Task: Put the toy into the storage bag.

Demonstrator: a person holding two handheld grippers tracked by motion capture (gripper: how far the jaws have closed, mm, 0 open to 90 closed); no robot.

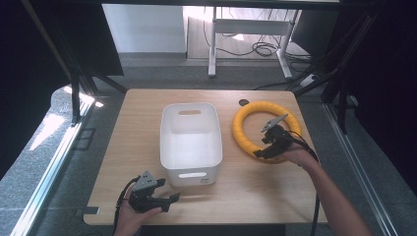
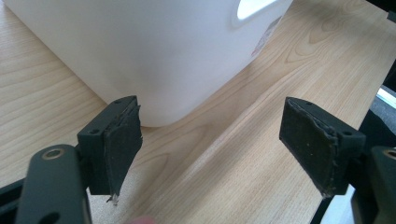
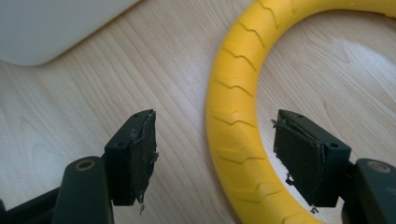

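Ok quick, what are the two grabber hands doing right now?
Left gripper: open, holding nothing, by the white bin.
Right gripper: open, jaws either side of the yellow ring, not gripping it.

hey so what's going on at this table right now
A person holds a gripper in each hand at a wooden table. The right gripper is open and straddles the near side of a yellow foam ring lying flat on the table, not yet gripping it. The left gripper is open and empty, pointing at a corner of the white plastic bin that stands beside the ring.
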